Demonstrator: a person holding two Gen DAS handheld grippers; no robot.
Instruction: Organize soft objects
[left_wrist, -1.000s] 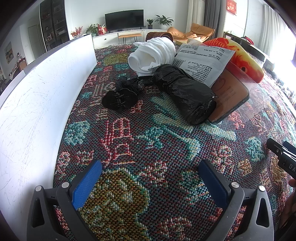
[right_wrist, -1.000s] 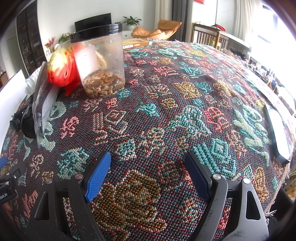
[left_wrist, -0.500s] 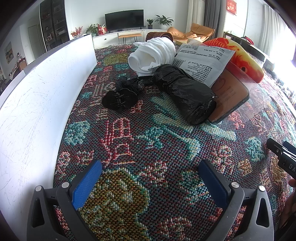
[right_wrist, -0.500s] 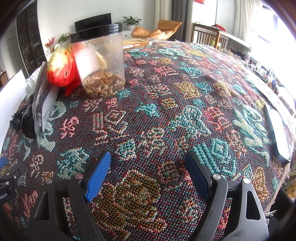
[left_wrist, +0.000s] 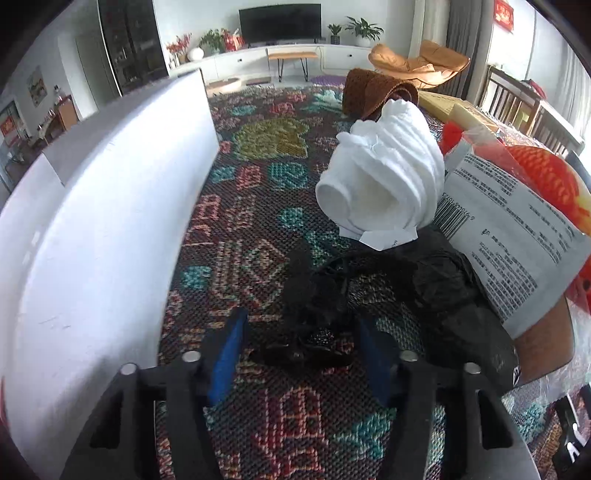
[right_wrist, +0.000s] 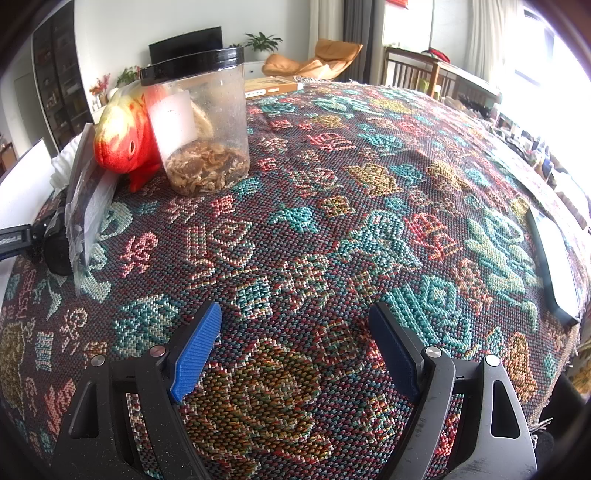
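A small black fluffy hair clip (left_wrist: 306, 332) lies on the patterned tablecloth (left_wrist: 266, 206), and my left gripper (left_wrist: 301, 350) is down around it. The jaws are closing with the clip between them; a thin gap still shows beside the left pad (left_wrist: 229, 350). Just behind lie a rolled white towel (left_wrist: 380, 184), a black plastic bag roll (left_wrist: 454, 306) and a red fish plush (left_wrist: 546, 177). My right gripper (right_wrist: 295, 350) hovers open over bare cloth, holding nothing. The fish plush (right_wrist: 122, 136) is far to its left.
A white board (left_wrist: 92, 229) walls the left side. A printed packet (left_wrist: 517, 236) leans over the bag roll, and a brown rolled cloth (left_wrist: 373, 88) sits farther back. A clear jar (right_wrist: 207, 122) with a black lid stands by the fish. A dark flat slab (right_wrist: 554, 266) lies at the right edge.
My left gripper has moved forward to the black hair clip and its jaws have narrowed around it. The right gripper has not moved.
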